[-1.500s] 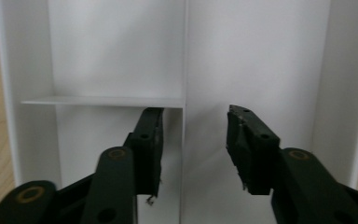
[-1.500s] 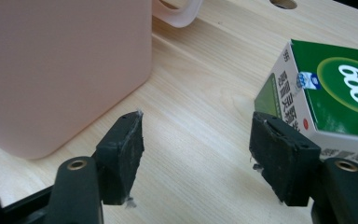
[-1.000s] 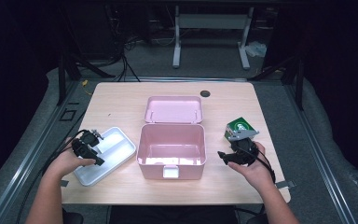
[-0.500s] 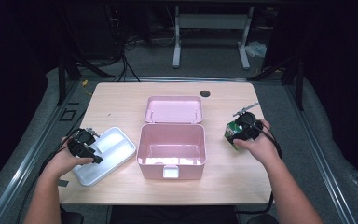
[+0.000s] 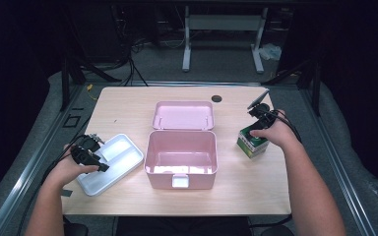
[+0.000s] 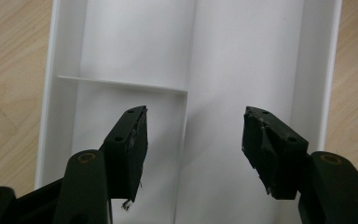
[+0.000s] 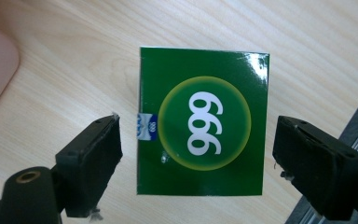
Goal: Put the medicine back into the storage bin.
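A green box marked 999 (image 7: 203,122) (image 5: 252,143) stands on the wooden table at the right. My right gripper (image 7: 198,165) (image 5: 259,129) hovers straight above it, open, its jaws wider than the box. At the left a white divided tray (image 5: 113,160) (image 6: 242,56) lies on the table. My left gripper (image 6: 193,147) (image 5: 89,158) is open over the tray, with nothing between its jaws. An open pink box (image 5: 181,169) sits in the middle of the table, its inside bare, its lid (image 5: 183,115) lying flat behind it.
A dark round grommet (image 5: 217,98) is set in the table's far edge. In the right gripper view the table's edge and a metal rail (image 7: 354,130) run close by the green box. Grey floor and cables surround the table.
My right gripper has swung from beside the green box to above it and turned to point down. The left hand has shifted slightly lower over the tray.
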